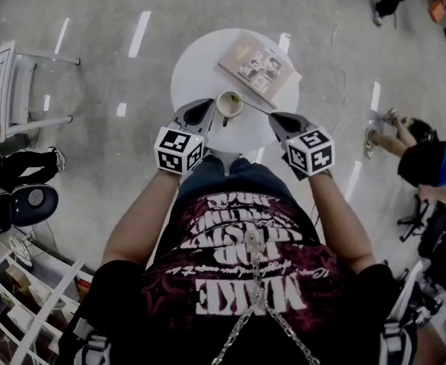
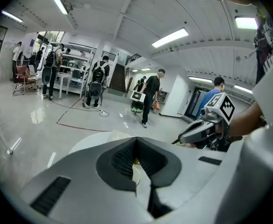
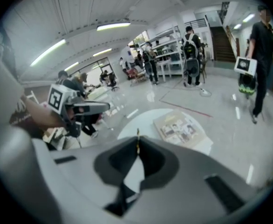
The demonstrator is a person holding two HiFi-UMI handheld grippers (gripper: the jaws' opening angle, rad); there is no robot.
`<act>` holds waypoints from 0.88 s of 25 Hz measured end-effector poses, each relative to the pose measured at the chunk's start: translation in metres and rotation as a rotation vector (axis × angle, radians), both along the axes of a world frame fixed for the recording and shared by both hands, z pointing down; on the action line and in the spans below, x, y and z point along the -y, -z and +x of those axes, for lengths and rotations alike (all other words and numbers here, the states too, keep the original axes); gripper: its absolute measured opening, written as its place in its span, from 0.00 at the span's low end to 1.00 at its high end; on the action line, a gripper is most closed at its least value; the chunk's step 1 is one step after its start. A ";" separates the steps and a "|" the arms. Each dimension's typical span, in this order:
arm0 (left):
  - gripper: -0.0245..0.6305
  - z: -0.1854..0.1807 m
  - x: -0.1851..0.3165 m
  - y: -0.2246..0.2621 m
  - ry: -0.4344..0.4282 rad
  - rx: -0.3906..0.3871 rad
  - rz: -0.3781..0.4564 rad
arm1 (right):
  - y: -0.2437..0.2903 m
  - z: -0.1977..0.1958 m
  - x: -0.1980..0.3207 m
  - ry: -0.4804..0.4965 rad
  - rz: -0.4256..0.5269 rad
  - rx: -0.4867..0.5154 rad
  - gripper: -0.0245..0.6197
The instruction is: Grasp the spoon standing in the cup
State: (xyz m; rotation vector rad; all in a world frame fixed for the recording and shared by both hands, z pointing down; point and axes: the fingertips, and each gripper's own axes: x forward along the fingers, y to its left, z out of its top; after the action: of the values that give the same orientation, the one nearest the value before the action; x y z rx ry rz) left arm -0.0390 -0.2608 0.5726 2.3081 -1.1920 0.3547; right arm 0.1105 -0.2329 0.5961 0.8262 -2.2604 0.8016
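2 clenched: left claw (image 1: 210, 109) grips the cream ceramic cup (image 1: 229, 103) by its rim; right of the cup, right claw (image 1: 273, 115) pinches the thin metal spoon (image 1: 255, 108).

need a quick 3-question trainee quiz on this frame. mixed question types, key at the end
1. Multiple choice: what is the right tool shut on?
A) a pen
B) the handle of the spoon
C) nothing
2. True or false: the cup stands on the book.
3. Short answer: which tool has its tip right at the cup's rim?

Key
1. B.
2. False. The cup stands on the bare white table, on the near side of the book.
3. The left tool.
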 end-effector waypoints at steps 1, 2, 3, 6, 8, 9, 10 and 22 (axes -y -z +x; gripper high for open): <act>0.07 0.000 0.000 0.001 -0.003 0.000 0.000 | 0.003 0.001 0.000 -0.004 -0.004 0.007 0.09; 0.07 0.000 0.000 0.003 -0.005 0.001 0.000 | 0.006 0.001 0.000 -0.005 -0.006 0.013 0.09; 0.07 0.001 0.001 0.004 -0.006 0.001 0.001 | 0.009 0.001 0.000 -0.006 -0.006 0.019 0.09; 0.07 0.001 0.001 0.011 -0.004 -0.007 0.006 | 0.019 -0.001 0.000 -0.010 -0.009 0.038 0.09; 0.07 0.001 0.003 0.019 0.000 -0.014 0.014 | 0.027 -0.005 0.001 -0.009 -0.009 0.050 0.09; 0.07 0.001 0.004 0.023 0.001 -0.017 0.019 | 0.031 -0.007 0.001 -0.005 -0.007 0.055 0.09; 0.07 0.001 0.006 0.028 0.003 -0.019 0.025 | 0.035 -0.009 0.002 -0.001 -0.002 0.059 0.09; 0.07 -0.009 0.020 0.093 0.052 -0.075 0.142 | 0.104 0.006 0.018 -0.066 0.096 0.220 0.09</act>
State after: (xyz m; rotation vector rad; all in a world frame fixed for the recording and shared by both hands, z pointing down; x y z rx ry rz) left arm -0.0479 -0.2812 0.4795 2.3826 -1.2734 0.1679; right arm 0.1160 -0.2508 0.4917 0.8988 -2.4928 0.8556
